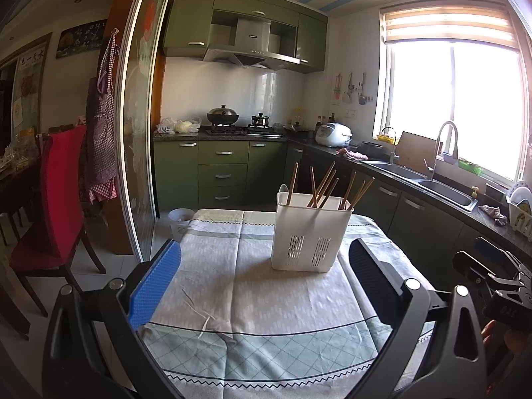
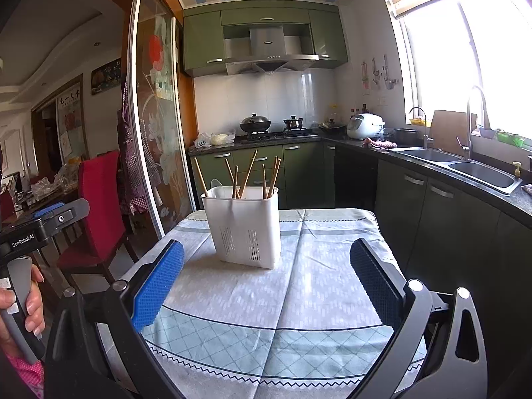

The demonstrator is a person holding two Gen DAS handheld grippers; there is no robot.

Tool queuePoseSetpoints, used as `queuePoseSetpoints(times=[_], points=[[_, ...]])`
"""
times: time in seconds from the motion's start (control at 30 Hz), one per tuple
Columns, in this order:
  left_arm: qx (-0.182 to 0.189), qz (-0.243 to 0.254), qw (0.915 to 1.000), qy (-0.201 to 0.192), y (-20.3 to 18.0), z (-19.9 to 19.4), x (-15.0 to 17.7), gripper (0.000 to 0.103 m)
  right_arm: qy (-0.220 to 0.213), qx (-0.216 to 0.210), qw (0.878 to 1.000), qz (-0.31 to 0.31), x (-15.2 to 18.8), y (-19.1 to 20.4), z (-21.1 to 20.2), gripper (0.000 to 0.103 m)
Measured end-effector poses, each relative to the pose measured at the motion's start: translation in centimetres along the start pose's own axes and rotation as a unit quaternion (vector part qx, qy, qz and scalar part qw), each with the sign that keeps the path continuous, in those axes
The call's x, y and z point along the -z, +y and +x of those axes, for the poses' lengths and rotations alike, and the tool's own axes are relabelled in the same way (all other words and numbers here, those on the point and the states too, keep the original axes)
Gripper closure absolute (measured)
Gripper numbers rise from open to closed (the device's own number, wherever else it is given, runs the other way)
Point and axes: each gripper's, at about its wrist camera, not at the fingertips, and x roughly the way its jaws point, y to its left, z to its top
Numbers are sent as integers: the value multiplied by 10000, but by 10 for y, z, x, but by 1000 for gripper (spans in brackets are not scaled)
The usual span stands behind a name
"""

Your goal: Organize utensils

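Observation:
A white plastic utensil holder [image 1: 311, 234] stands upright on the clothed table [image 1: 232, 299]. Several wooden chopsticks [image 1: 324, 184] and a pale spoon [image 1: 283, 189] stick up out of it. It also shows in the right wrist view [image 2: 244, 229] with the chopsticks [image 2: 249, 176]. My left gripper [image 1: 266, 262] is open and empty, held back from the holder above the table. My right gripper [image 2: 267, 262] is open and empty too, at the near side of the table. The right gripper's body shows at the right edge of the left wrist view [image 1: 492, 272].
A red chair [image 1: 56, 196] stands left of the table by a sliding glass door [image 1: 139, 133]. Green cabinets and a dark counter with a double sink [image 1: 432, 183] run along the right. A small white bin [image 1: 179, 219] sits on the floor beyond the table.

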Motion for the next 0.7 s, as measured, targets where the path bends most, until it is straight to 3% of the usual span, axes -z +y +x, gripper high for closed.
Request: queuePoseSetpoints(times=[0.7], points=[[17,57,10000,50,0,-7,9,7,35,1,9999,-116,-3,6,-5,4]])
